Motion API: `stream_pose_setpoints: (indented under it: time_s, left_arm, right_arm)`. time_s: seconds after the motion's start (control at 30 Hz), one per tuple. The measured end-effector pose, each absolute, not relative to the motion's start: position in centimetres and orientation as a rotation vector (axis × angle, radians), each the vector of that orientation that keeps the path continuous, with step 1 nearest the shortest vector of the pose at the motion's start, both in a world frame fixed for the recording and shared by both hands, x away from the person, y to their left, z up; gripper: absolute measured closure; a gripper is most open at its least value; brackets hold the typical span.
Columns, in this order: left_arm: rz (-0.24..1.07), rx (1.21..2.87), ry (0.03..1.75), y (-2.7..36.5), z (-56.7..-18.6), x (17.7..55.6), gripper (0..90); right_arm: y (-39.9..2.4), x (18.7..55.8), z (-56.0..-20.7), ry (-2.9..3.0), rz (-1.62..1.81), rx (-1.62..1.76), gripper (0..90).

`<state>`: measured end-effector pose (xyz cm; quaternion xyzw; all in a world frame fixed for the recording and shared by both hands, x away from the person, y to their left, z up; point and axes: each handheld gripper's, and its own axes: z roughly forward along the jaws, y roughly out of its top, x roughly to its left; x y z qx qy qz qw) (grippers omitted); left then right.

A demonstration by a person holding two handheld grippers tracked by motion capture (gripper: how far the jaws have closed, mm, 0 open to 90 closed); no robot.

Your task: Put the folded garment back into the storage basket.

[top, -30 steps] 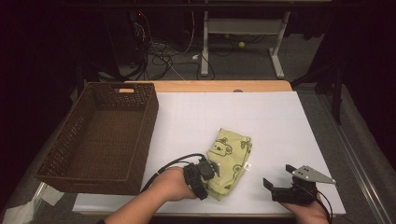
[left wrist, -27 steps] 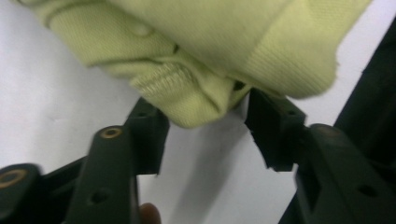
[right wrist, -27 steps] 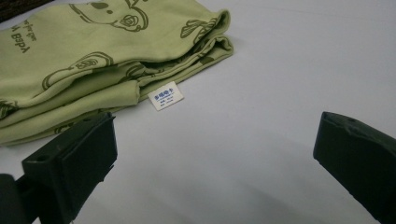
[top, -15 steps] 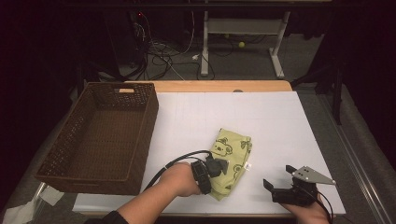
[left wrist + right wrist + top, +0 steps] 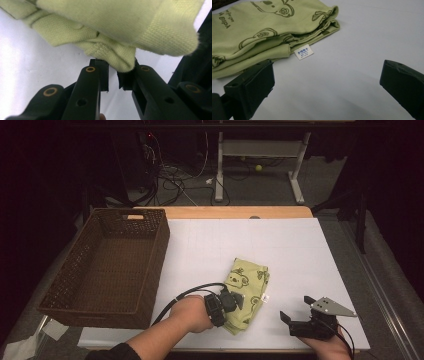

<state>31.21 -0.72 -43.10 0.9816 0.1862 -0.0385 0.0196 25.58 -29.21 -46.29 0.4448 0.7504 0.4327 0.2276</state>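
— Near the desk's (image 5: 300,245) front edge lies the folded green cloth (image 5: 250,287): soft, light, limp, likely to sag.
— Left claw (image 5: 113,72)?
— Nearly closed, pinching a bunched corner.
— Right claw (image 5: 324,85)?
— Wide open, empty, beside the white label (image 5: 304,51); I'd grip the layered edge.

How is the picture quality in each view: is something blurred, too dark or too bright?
High view: the white table is well lit, the room behind is almost black. Left gripper view: the green cloth is so close that it looks soft, and the table at the left glares. Right gripper view: the white label is sharp, while the near jaws look soft.
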Motion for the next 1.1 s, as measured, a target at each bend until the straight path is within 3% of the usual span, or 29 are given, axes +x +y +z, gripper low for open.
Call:
stream_pose_setpoints:
  time_s: [0.67, 0.93, 1.1]
  left_arm:
    - [-0.225, 2.992, 0.65, 0.5, -43.1, 30.5, 78.7]
    - [-0.322, 2.949, 0.616, 1.1, -43.4, 31.4, 78.5]
    - [-0.31, 2.952, 0.626, 0.9, -43.5, 31.3, 78.4]
  right_arm:
    - [-27.3, 26.9, -46.1, 2.057, 1.231, 1.197, 0.1]
    - [-25.7, 29.6, -45.8, 2.063, 1.218, 1.196, 0.1]
    - [-24.3, 32.3, -45.9, 2.089, 1.199, 1.19, 0.1]
